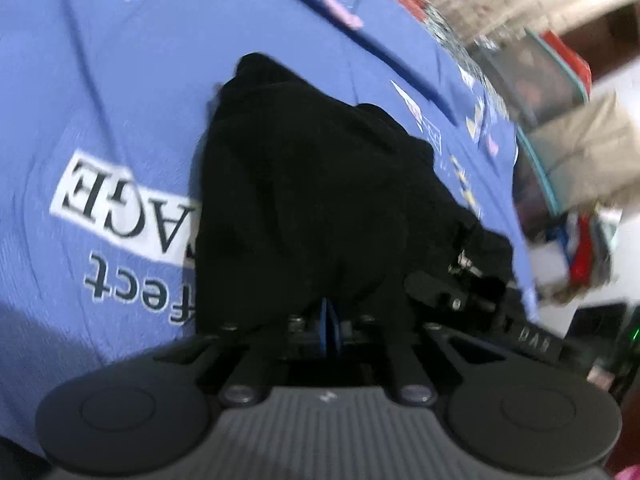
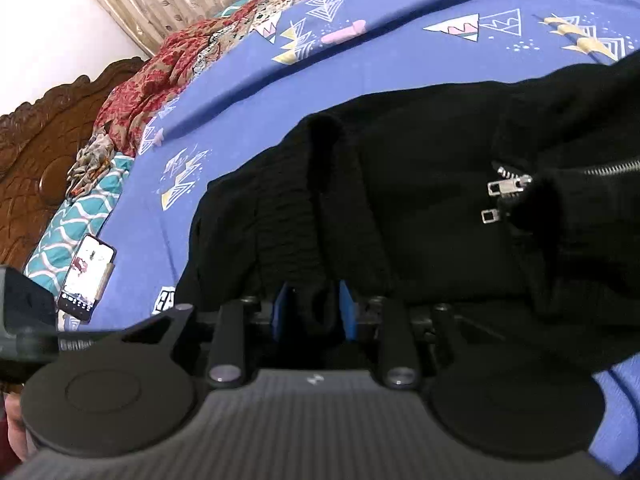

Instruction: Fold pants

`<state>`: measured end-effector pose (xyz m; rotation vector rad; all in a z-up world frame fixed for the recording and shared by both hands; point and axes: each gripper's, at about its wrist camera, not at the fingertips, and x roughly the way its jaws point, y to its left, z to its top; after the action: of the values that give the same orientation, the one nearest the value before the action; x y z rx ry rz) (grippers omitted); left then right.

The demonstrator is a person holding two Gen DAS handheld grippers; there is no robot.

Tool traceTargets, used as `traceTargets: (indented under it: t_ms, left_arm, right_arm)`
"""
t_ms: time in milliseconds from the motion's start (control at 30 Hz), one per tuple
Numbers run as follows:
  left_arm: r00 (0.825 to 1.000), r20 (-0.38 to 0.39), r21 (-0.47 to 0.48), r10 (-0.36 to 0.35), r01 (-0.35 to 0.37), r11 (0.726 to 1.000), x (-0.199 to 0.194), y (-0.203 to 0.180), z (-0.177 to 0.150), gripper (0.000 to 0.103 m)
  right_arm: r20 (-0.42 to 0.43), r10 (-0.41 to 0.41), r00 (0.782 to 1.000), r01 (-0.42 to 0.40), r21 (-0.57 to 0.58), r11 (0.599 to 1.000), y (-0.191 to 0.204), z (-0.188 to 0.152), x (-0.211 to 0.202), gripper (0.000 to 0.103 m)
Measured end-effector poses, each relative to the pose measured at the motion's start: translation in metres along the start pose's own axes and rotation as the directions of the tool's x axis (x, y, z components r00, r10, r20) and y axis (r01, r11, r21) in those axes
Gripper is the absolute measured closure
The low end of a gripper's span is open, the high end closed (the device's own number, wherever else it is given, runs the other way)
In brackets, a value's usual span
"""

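Both claws, left and right, angle downward, pinching black pants.

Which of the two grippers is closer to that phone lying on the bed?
Right. The right gripper, its jaws around black pants fabric, has the phone just leftward. The left gripper shows no phone nearby.

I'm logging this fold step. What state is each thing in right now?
Black pants: bunched on the blue bedsheet, not folded flat.
Zipper: partly open, slider showing.
Phone: screen lit, lying on the sheet.
Left gripper: jaws shut on pants fabric.
Right gripper: jaws shut on a fold of the pants.
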<state>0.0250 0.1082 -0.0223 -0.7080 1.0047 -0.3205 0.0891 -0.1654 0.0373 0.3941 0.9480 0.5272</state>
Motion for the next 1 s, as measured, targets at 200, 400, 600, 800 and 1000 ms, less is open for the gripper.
traceTargets:
  t_ms: [200,400,600,800,1000]
  left_arm:
    - [1.000,0.013,0.029,0.013,-0.013,0.999,-0.002,-0.002,-0.006,0.097]
    - [1.000,0.015,0.038,0.024,-0.025,0.999,-0.002,-0.005,-0.004,0.097]
    - [0.999,0.018,0.050,0.036,-0.036,0.998,0.001,-0.012,-0.004,0.097]
    - [0.999,0.019,0.055,0.039,-0.040,0.998,0.003,-0.013,-0.005,0.097]
    - [0.999,0.019,0.059,0.041,-0.042,0.997,0.004,-0.014,-0.005,0.097]
  right_arm:
    - [0.010,-0.005,1.000,0.005,-0.014,1.000,0.003,-0.004,-0.003,0.072]
    - [0.013,0.002,1.000,-0.002,-0.008,1.000,0.000,-0.011,-0.008,0.072]
    - [0.011,0.013,1.000,-0.013,0.000,1.000,-0.005,-0.011,-0.010,0.072]
    - [0.010,0.025,1.000,-0.025,0.004,1.000,-0.011,-0.010,-0.012,0.072]
    - [0.011,0.035,0.999,-0.035,0.006,0.999,-0.015,-0.010,-0.013,0.072]
